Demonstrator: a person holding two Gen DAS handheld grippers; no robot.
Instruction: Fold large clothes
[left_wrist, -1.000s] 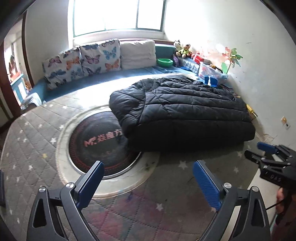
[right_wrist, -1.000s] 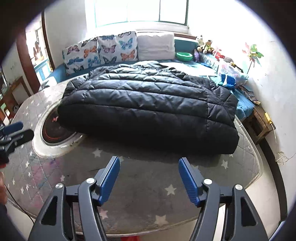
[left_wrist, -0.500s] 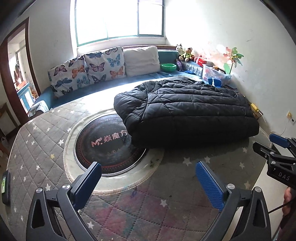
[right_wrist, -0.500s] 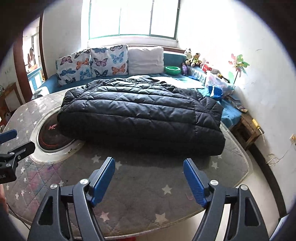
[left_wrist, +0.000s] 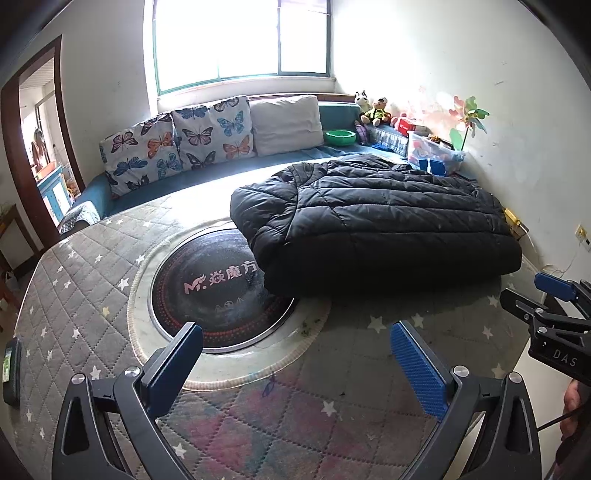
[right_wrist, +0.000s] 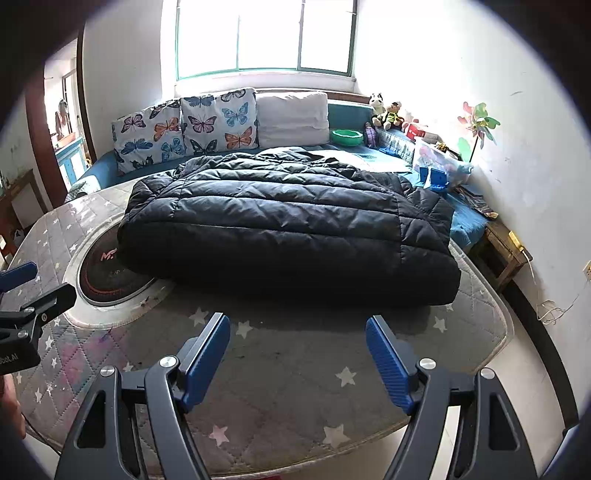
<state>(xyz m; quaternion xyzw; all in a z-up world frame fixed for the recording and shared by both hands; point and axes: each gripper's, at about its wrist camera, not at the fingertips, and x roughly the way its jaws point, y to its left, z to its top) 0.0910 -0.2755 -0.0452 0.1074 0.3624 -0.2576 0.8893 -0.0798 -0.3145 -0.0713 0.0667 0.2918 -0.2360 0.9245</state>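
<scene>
Both blue-padded grippers, left gripper (left_wrist: 295, 363) and right gripper (right_wrist: 297, 354), hang wide apart and empty over the star-quilted grey mat (right_wrist: 295, 387), the folded black puffer jacket (right_wrist: 288, 225) lying ahead of them, apparently released after a completed fold.

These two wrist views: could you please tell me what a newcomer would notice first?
A bulky black puffer jacket lies folded on the star-patterned quilted table cover, its left end overlapping a round dark inset with pink lettering. Behind it, butterfly-print cushions line a blue bench under a bright window.
</scene>
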